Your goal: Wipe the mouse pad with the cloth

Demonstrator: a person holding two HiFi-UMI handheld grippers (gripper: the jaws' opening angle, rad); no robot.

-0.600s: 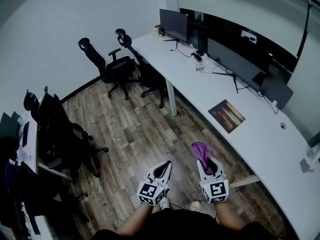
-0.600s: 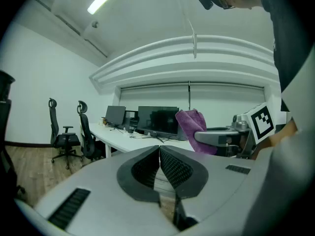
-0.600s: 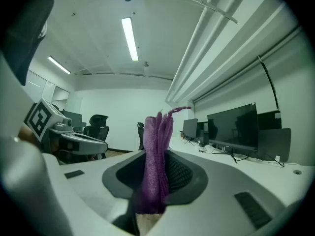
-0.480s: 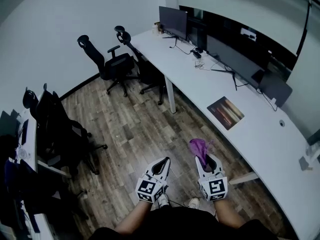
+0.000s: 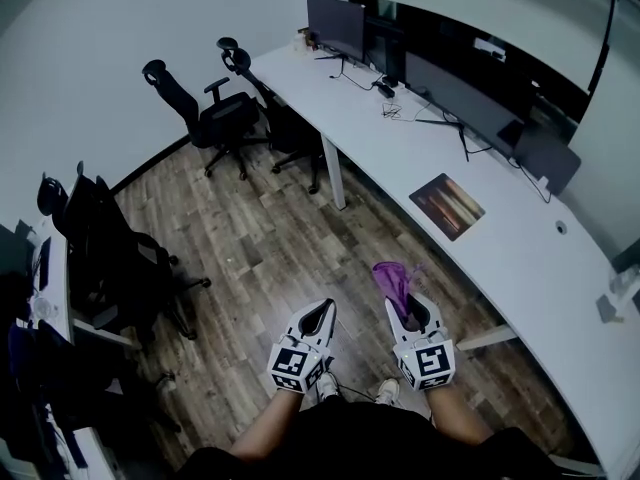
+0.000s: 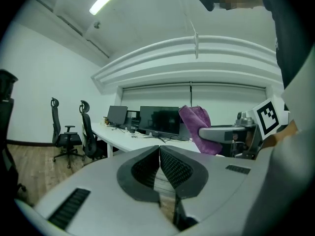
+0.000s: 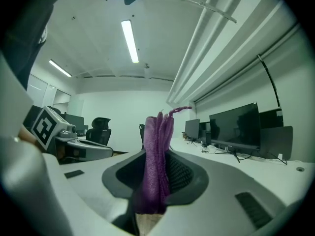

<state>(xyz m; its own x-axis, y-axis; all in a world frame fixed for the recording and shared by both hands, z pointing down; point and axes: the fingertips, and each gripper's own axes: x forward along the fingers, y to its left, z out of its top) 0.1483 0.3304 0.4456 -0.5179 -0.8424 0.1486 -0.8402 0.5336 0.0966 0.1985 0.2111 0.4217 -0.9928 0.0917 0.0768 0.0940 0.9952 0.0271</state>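
Nearest the person, the right gripper [image 5: 407,306] is clamped on the one cloth [image 5: 391,279], a purple, fluffy piece bunched into lengthwise folds. In the right gripper view the cloth [image 7: 157,149] fills the gap between the jaws and stands up past their tips, with a thin curled wisp at its top. Just beside it, the left gripper [image 5: 324,311] has its jaws pressed together with nothing between them; its own view shows the ribbed pads [image 6: 172,167] meeting along a thin seam. That makes two grippers, both held above the wooden floor [image 5: 270,248], over the person's two shoes [image 5: 388,392]. Further out runs one long white desk [image 5: 520,268]. On it lies the single mouse pad [image 5: 447,206], a flat dark rectangle with orange-brown streaks, set at a slant and well apart from the cloth. Beyond the pad, three monitors [image 5: 335,26] can be made out along the desk's back edge, with loose cables between them. At the far end of the desk, two black office chairs [image 5: 200,118] stand side by side. More dark chairs [image 5: 110,258] crowd the left edge; their number cannot be told.
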